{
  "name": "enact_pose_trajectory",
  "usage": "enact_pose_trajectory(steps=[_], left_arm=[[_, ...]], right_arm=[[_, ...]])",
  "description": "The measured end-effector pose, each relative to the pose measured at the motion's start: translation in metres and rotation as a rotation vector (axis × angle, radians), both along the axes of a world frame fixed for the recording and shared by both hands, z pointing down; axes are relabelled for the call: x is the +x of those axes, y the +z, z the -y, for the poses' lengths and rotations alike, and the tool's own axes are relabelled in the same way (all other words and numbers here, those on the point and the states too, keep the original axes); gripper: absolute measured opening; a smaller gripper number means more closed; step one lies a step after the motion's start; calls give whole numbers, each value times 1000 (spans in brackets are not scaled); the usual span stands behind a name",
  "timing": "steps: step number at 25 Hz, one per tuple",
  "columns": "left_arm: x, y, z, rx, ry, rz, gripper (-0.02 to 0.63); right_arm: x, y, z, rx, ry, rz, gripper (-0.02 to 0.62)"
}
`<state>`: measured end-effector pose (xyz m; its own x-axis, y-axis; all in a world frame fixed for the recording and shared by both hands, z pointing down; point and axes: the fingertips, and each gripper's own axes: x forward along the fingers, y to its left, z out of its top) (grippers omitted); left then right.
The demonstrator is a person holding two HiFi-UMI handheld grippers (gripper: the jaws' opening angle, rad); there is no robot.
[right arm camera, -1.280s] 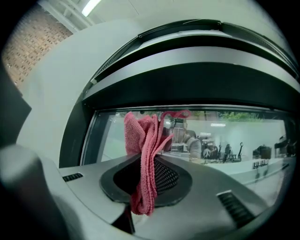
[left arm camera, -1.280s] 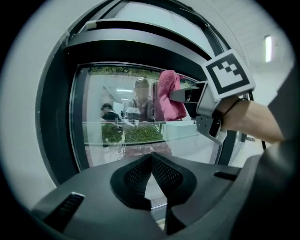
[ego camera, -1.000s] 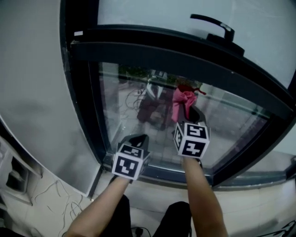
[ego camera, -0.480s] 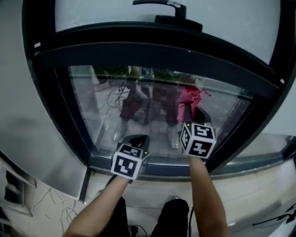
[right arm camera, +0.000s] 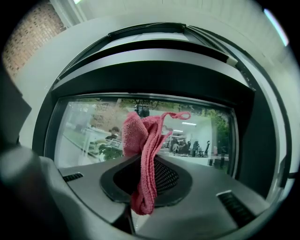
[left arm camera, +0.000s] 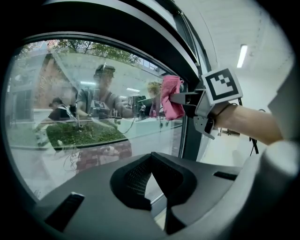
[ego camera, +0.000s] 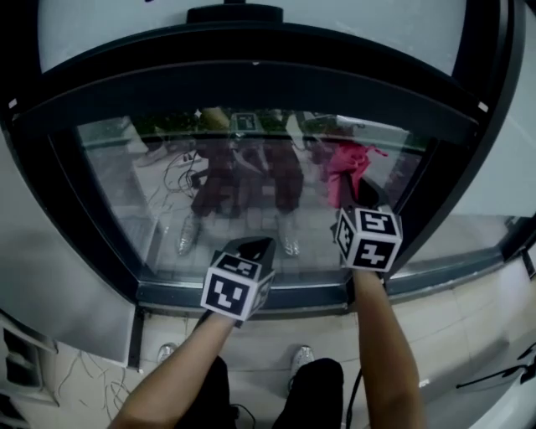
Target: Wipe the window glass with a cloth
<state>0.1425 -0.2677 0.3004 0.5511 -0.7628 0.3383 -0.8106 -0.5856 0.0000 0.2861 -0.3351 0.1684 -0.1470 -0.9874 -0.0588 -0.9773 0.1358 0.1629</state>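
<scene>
The window glass (ego camera: 234,176) fills the lower pane inside a black frame. A pink cloth (ego camera: 350,167) is held up at the pane's right end, close to the right frame post, and looks to be against the glass. My right gripper (ego camera: 353,199) is shut on the cloth. In the right gripper view the pink cloth (right arm camera: 143,154) hangs folded between the jaws of the right gripper (right arm camera: 143,187), in front of the glass (right arm camera: 84,131). My left gripper (ego camera: 253,250) stays low by the bottom frame rail, shut and empty. The left gripper view shows that left gripper (left arm camera: 157,180), the cloth (left arm camera: 171,96) and the glass (left arm camera: 70,93).
A thick black crossbar (ego camera: 251,80) runs above the pane, with a window handle base (ego camera: 234,12) over it. A white wall (ego camera: 50,285) is at the left. A pale tiled floor (ego camera: 452,310) lies below, with cables (ego camera: 84,369) at the lower left. Reflections of people show in the glass.
The right gripper has carried the cloth rightward along the glass, from mid-pane to the right frame post. The head view has swung with it. The left gripper stays by the bottom rail.
</scene>
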Motion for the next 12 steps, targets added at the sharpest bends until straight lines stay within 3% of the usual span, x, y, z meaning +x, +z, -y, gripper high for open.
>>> enact_pose_trajectory(steps=[12], left_arm=[[93,12,0,-18,127,-11,0]], right_arm=[[94,-6,-4,22,63,-60,57]])
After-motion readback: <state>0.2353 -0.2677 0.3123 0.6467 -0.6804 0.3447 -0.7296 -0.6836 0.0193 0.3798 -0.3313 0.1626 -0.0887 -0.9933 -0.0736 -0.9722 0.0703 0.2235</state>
